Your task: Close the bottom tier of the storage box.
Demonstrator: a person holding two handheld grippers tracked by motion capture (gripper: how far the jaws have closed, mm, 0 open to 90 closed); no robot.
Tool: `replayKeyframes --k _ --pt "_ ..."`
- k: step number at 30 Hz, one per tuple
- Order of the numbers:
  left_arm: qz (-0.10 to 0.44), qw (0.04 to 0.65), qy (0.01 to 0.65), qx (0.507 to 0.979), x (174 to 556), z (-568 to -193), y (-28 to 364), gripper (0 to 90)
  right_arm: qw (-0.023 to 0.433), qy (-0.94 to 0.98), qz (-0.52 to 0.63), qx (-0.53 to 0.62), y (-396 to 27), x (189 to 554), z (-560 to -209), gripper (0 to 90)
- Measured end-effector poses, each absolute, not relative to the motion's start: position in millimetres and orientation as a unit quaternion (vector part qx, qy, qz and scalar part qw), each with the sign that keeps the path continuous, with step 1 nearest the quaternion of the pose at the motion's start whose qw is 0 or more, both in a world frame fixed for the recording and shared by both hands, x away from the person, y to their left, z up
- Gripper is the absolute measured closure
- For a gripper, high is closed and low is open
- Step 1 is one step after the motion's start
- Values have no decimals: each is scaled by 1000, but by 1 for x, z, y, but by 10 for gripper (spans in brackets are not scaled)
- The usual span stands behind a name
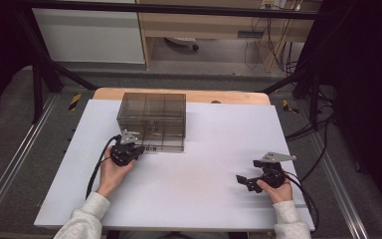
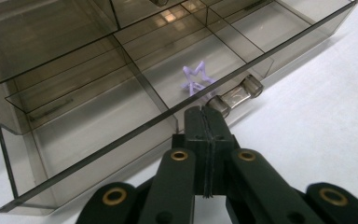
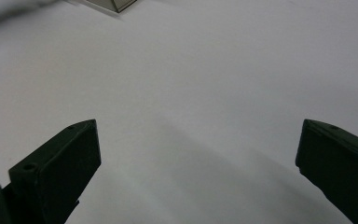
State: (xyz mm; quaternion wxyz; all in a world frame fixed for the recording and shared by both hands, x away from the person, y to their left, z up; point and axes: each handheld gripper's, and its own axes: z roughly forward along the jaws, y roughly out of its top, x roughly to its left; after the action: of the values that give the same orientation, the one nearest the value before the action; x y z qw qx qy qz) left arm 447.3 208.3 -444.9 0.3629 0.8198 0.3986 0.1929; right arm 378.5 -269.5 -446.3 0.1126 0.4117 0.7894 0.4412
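Note:
A smoky transparent drawer box [image 1: 151, 112] stands at the back left of the white tabletop [image 1: 199, 174]. In the left gripper view, one of its low drawers [image 2: 98, 116] holds a small purple star-shaped piece [image 2: 196, 79] behind a clear bar handle [image 2: 237, 94]. My left gripper [image 2: 204, 114] is shut, jaws pressed together, with its tips against the handle's left end; whether anything is pinched there I cannot tell. It sits at the box's front left corner [image 1: 138, 148]. My right gripper [image 1: 243, 180] rests open at the right, its jaws wide apart over bare white surface [image 3: 198, 130].
The box has several compartments that look bare apart from the star. A wooden table edge [image 1: 229, 96] shows behind the white top. Black frame posts [image 1: 37, 84] and cables [image 1: 313, 164] flank the table.

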Motion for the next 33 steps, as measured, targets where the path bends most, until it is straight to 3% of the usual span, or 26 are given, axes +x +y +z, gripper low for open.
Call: replayKeyframes --k 33 --pt "205 366 398 816 457 -446 208 892 113 790 441 411 -270 379 -446 5"
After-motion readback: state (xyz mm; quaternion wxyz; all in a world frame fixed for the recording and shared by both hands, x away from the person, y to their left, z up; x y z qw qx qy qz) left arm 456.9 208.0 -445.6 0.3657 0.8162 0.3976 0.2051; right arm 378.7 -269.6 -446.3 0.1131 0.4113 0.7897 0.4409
